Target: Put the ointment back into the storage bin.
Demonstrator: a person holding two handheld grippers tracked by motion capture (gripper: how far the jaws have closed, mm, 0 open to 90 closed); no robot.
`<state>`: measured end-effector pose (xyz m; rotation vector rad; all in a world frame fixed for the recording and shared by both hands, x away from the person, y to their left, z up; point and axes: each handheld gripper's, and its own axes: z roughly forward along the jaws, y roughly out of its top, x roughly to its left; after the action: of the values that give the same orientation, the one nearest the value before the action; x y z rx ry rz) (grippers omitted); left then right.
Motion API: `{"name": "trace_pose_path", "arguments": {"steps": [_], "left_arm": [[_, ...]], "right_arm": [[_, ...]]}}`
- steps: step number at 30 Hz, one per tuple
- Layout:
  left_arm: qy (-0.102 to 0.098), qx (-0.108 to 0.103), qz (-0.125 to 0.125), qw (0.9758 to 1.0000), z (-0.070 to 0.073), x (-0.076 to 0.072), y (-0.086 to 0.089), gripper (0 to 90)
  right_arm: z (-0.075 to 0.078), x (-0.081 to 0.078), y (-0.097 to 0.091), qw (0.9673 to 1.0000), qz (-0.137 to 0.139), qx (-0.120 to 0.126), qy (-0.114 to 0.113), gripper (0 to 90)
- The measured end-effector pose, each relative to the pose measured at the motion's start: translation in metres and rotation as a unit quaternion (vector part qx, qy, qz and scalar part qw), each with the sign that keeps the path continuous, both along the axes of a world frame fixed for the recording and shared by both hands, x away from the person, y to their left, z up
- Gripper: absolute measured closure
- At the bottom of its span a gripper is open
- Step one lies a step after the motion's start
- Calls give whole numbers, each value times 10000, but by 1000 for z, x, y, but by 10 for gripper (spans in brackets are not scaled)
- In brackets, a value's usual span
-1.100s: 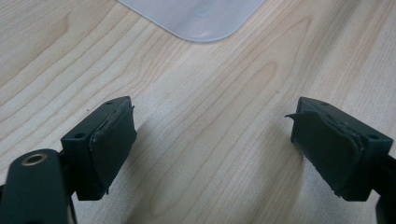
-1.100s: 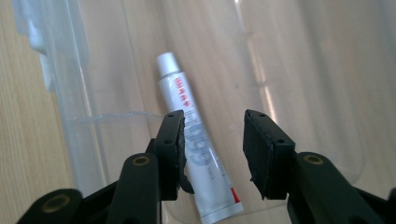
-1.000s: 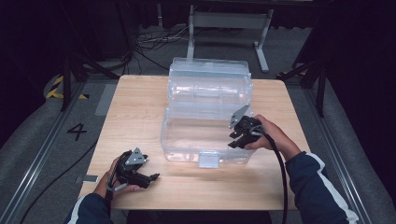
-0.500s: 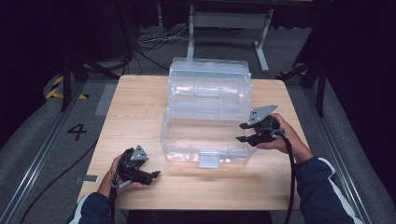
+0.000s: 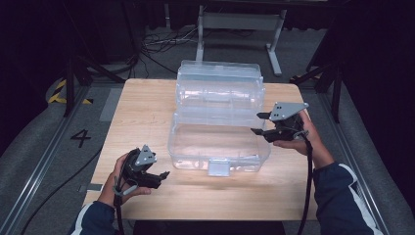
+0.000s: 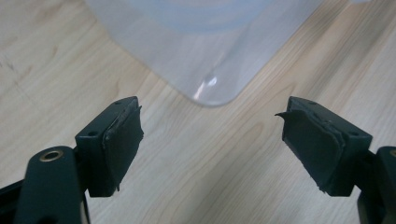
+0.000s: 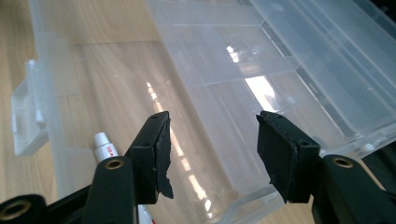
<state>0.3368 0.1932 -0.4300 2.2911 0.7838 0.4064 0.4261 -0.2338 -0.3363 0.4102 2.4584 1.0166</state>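
- A big clear plastic box point(image 5: 219, 132) sat about mid-table on the wooden table point(image 5: 142, 112), lid point(image 5: 219, 83) flipped open and standing up at the far side, with its latch tab point(image 5: 218, 167) on the near wall facing the person.
- The left gripper point(image 5: 164, 175) was down near the front-left part of the table, held low in the left hand point(image 5: 128, 176), just off the box's near-left corner and not touching it. Its jaws were spread wide with nothing between them; in the left gripper view you could see bare wood and the box's rounded corner point(image 6: 210, 95) past them.
- The right gripper point(image 5: 258, 123) was up at the box's right edge, held in the right hand point(image 5: 298, 139), pointing in over the open box. Jaws parted here too, gripping nothing.
- In the right gripper view, a small white tube-like thing with red lettering point(image 7: 106, 150) peeked out beside one jaw, low inside or against the box. Couldn't tell exactly what it was.
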Motion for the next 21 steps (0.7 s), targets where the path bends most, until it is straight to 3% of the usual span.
{"name": "trace_pose_path", "arguments": {"steps": [2, 3, 8, 12, 17, 19, 21], "left_arm": [[-78, 41, 47, 10000, 4, -1, -3, 204], [-203, 172, 50, 9996, 11, -1, -7, 204], [-381, 103, -10, 9992, 26, -2, -12, 223], [-477, 234, -149, 9985, 36, 1, -20, 236], [-422, 240, -378, 9981, 43, 9, -31, 238], [-398, 310, -504, 9975, 45, 11, -36, 238], [-389, 349, -584, 9969, 45, 14, -42, 238]], "right_arm": [[5, 5, 0, 10000, -39, 4, -86, 437], [8, 6, 0, 9999, -38, 5, -158, 440], [23, 12, -2, 9995, -57, 214, -246, 442], [31, 27, 3, 9991, -212, 95, -342, 444], [38, 44, 10, 9984, -353, -29, -442, 459], [40, 53, 14, 9987, -372, -45, -352, 463], [41, 62, 19, 9986, -384, -220, -275, 461]]}}
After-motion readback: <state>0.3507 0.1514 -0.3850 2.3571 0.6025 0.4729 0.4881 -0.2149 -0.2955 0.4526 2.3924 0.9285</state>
